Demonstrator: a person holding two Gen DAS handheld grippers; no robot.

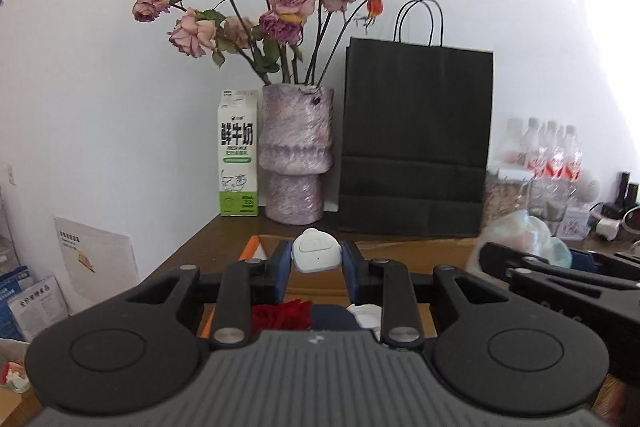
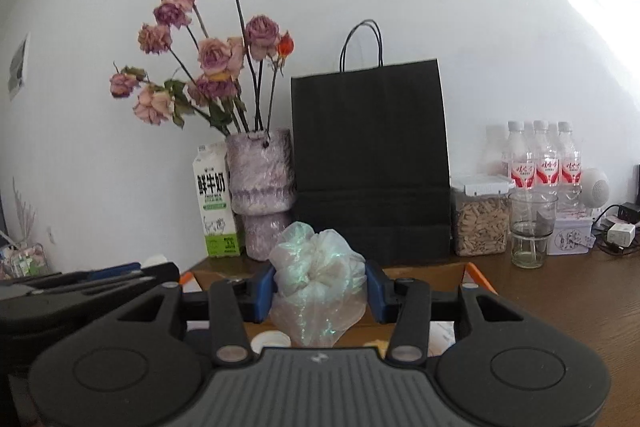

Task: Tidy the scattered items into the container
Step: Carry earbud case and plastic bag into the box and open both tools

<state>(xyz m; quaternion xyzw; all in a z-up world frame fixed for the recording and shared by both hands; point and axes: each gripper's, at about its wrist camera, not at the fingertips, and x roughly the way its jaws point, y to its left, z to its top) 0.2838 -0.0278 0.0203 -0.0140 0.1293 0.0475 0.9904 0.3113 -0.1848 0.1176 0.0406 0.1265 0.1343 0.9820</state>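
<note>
Clamped between the blue pads of the left gripper (image 1: 316,259) is a small white rounded device (image 1: 316,255) with a button face; it is held clear of the table, out over a cardboard box (image 1: 416,254). The box lies open on the brown table (image 1: 208,239), and inside it, below the left gripper, a red rose head (image 1: 282,315), something dark blue and a white item can be made out, so part of the tidying appears to be done already. The device itself has not yet been set down.

Further right, the right gripper (image 2: 320,289) is pinched on a crumpled, iridescent sheer scrunchie or gauze bundle (image 2: 318,275); exactly what it is cannot be told from the blurred view. Its pads press into the soft material on both sides, and it too is carried above the box, whose orange-edged flap (image 2: 476,273) shows just beside the right finger. A round white object and some pale paper are glimpsed in the box under this gripper.

Two items, then, are judged to be left for dropping in; whether more lie scattered out of view cannot be said. The milk carton (image 1: 239,153), vase of dried roses (image 1: 296,155) and black paper bag (image 1: 416,139) at the wall look like fixtures, not clutter.

Both grippers are held side by side, pointed slightly downward toward the wall, each visible at the edge of the other's view.
</note>
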